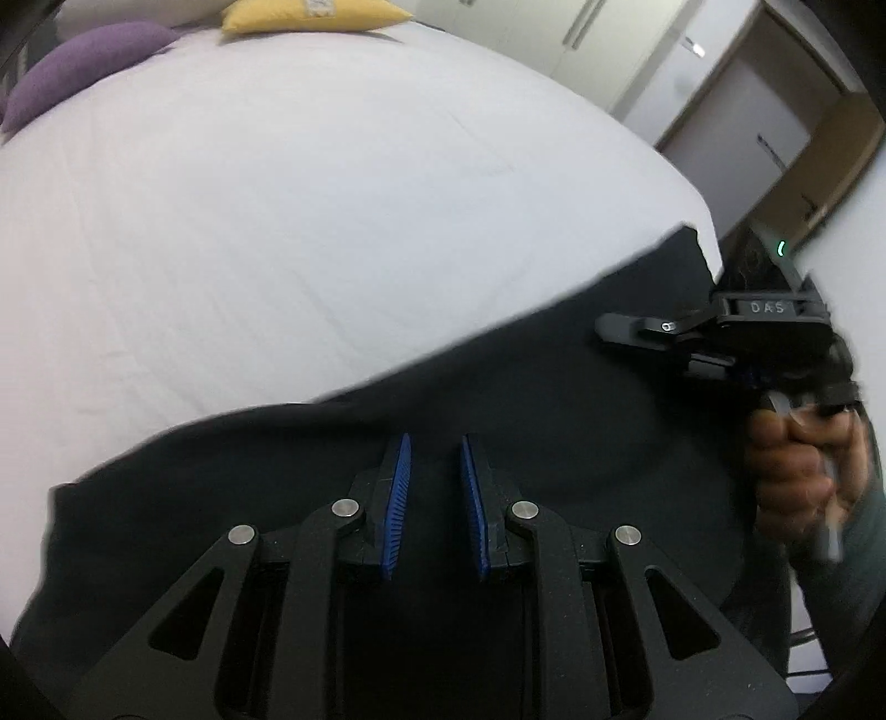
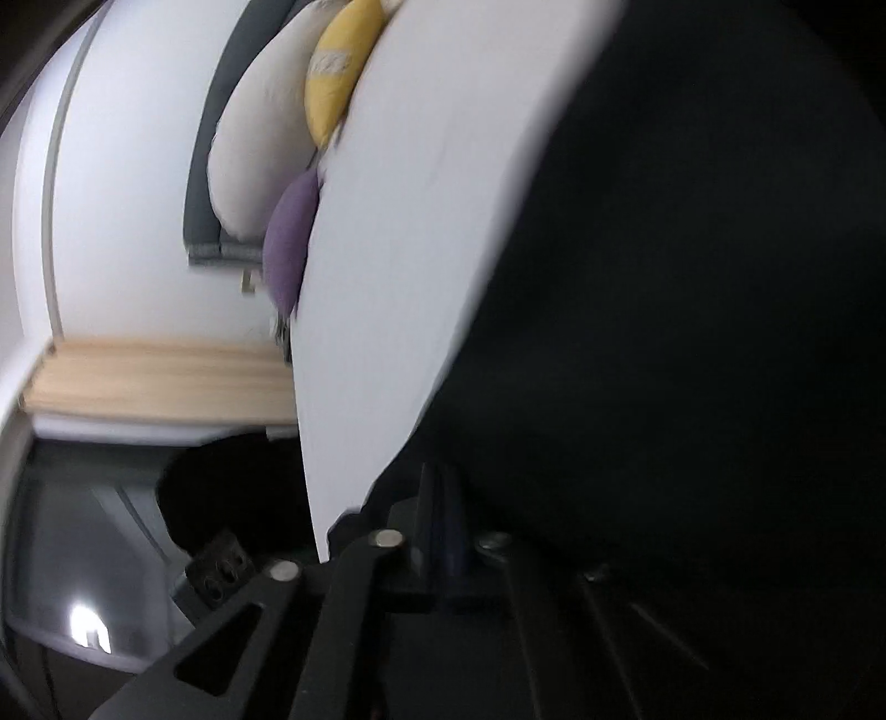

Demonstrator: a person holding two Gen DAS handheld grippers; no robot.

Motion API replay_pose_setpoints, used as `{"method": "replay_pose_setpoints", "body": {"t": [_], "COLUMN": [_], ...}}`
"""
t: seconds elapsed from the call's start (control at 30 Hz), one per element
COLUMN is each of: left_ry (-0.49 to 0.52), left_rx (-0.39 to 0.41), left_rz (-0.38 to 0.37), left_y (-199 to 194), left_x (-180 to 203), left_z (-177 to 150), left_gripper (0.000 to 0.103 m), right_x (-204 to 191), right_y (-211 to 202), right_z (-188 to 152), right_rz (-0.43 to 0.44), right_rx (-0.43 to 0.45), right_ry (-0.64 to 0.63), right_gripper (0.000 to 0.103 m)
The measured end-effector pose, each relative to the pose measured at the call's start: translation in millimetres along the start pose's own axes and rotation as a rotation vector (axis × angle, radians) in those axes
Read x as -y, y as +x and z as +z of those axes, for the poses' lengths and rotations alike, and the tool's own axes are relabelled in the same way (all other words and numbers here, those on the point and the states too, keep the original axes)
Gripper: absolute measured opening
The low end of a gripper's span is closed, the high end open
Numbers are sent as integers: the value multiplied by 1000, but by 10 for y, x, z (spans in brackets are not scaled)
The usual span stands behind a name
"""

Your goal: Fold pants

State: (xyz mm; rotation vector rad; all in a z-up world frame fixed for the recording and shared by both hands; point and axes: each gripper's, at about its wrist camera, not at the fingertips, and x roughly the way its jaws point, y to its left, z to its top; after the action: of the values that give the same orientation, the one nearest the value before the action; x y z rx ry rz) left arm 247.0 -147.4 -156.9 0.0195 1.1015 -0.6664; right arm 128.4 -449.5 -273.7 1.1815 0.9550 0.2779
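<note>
Pants (image 1: pixel 498 387), a dark, soft fabric sheet, lie spread along the near edge of the white-sheeted bed (image 1: pixel 277 221), reaching toward its corner. Your left gripper (image 1: pixel 434 443) hangs low over the cloth with its blue ribbed pads (image 1: pixel 400 487) apart and nothing between them; whether the tips touch the fabric is unclear. Likely you hold it here to pin or pick the near edge for a fold.

Your right gripper (image 1: pixel 609 327), seen from the left wrist, sits near the bed's corner, side-on over the far end of the pants, with your hand (image 1: pixel 792 471) on its grip. From its own camera the fingers (image 2: pixel 443 498) look nearly together, with dark cloth crowding beside them; blur and darkness hide whether fabric is pinched, so I cannot tell.

Purple cushion (image 1: pixel 83 66) and yellow cushion (image 1: pixel 310 14) rest well apart at the head of the bed, leaving plain sheet to fold onto.

Fold appears barely begun, as the garment lies mostly flat.
</note>
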Motion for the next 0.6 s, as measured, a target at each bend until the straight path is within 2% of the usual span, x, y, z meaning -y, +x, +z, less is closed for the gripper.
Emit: {"method": "replay_pose_setpoints", "body": {"t": [0.03, 0.1, 0.17, 0.2, 0.27, 0.3, 0.37, 0.4, 0.47, 0.53, 0.57, 0.6], "left_ry": [1, -56, -103, -116, -130, -134, -117, -90, -45, 4, 11, 4], "left_rx": [10, 25, 45, 55, 75, 96, 132, 141, 134, 82, 44, 31], "left_rz": [40, 12, 55, 106, 181, 170, 118, 85, 37, 35, 57, 61], "left_y": [-30, -98, -190, -262, -415, -510, -651, -678, -646, -474, -355, -284], "left_x": [-93, -333, -514, -571, -576, -534, -340, -177, 76, 259, 273, 274], "left_z": [-20, -45, -56, -74, -116, -142, -204, -245, -339, -457, -547, -614], "left_gripper": [18, 18, 18, 19, 19, 19, 19, 19, 19, 19, 19, 19], "right_x": [6, 83, 248, 378, 471, 451, 338, 262, 131, 180, 338, 495], "right_y": [-113, -461, -742, -1004, -1425, -1594, -1719, -1682, -1433, -1213, -1145, -1161], "right_z": [56, 258, 422, 500, 466, 412, 136, 12, -244, -358, -377, -368], "right_rz": [-17, -74, -97, -110, -180, -180, -70, -1, 66, 67, 41, 58], "right_rx": [39, 136, 229, 298, 375, 395, 383, 344, 238, 179, 172, 180], "right_ry": [-24, -53, -4, 49, 90, 95, 85, 64, 3, -5, 40, 85], "right_gripper": [0, 0, 0, 0, 0, 4, 17, 21, 40, 44, 39, 26]}}
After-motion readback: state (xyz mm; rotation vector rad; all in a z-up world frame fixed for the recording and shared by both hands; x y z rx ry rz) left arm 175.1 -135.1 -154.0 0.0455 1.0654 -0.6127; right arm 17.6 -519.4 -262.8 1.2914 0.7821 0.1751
